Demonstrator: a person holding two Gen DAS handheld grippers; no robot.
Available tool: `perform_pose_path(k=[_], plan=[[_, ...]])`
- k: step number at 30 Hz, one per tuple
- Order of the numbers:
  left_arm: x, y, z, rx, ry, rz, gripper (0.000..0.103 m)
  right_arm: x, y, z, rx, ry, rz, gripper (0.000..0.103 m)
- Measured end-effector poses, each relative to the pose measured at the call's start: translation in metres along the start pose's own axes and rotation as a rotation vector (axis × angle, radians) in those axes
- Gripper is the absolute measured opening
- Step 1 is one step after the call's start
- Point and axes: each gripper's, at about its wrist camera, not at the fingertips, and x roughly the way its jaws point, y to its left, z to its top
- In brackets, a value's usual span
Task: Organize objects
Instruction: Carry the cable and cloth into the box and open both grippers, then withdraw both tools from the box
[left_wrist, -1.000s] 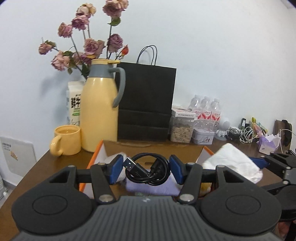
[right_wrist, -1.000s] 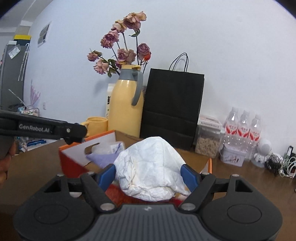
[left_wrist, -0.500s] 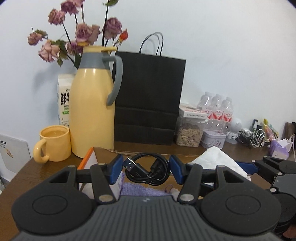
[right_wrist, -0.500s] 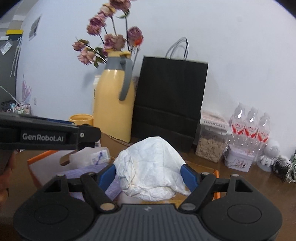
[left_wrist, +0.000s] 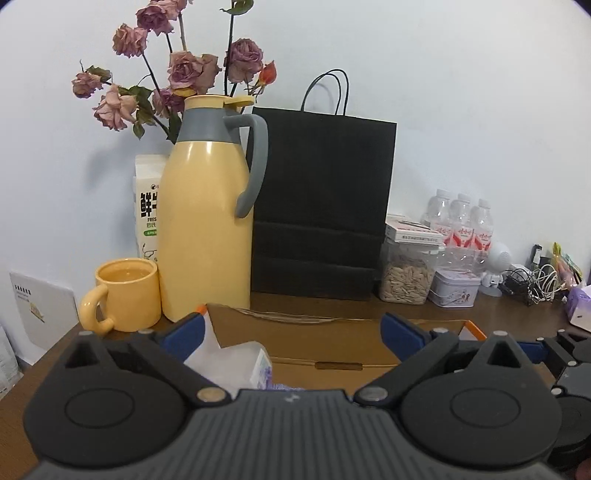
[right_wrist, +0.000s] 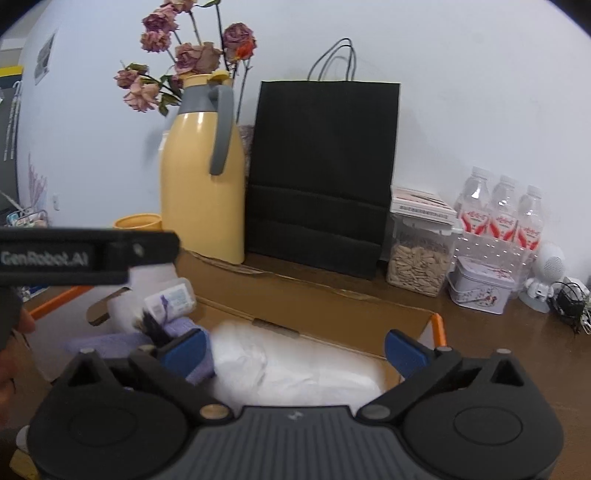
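Cardboard box (right_wrist: 332, 306) with orange edges sits low centre in both views, and both loads have just gone in! The left claw (left_wrist: 291, 332), clamped on a coiled black USB cable a moment ago, is springing wide with nothing between its blue pads; I can't pick the cable out now. The right claw (right_wrist: 295, 347) is opening too, and the crumpled white paper wad (right_wrist: 295, 369) it carried now lies soft and creased on the box floor, lower centre of the right view. Beside it, lower left: a fuzzy lilac cloth (right_wrist: 177, 332) and a glossy tissue pack (right_wrist: 170, 299). Two items stowed, I'd say. Behind stand the smooth yellow thermos jug (left_wrist: 207, 229) and matte black paper bag (left_wrist: 321, 206) on the wooden desk (right_wrist: 498, 332).
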Motion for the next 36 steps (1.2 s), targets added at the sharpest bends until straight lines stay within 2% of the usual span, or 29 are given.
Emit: perform_pose_path(k=[14, 19, 27, 36], plan=[[-0.014, 0.001, 0.003, 0.007, 0.007, -0.015, 0.103, -0.015, 0.002, 0.003, -0.008, -0.022, 0.000, 0.103], [-0.039, 0.007, 0.006, 0.002, -0.021, -0.022, 0.103, -0.037, 0.009, 0.002, -0.025, -0.056, -0.004, 0.103], [-0.084, 0.024, -0.002, -0.006, -0.012, -0.029, 0.103, -0.078, 0.024, -0.012, -0.044, -0.067, 0.016, 0.103], [-0.127, 0.045, -0.020, 0.005, 0.029, 0.011, 0.103, -0.113, 0.052, -0.038, -0.066, -0.018, 0.051, 0.103]])
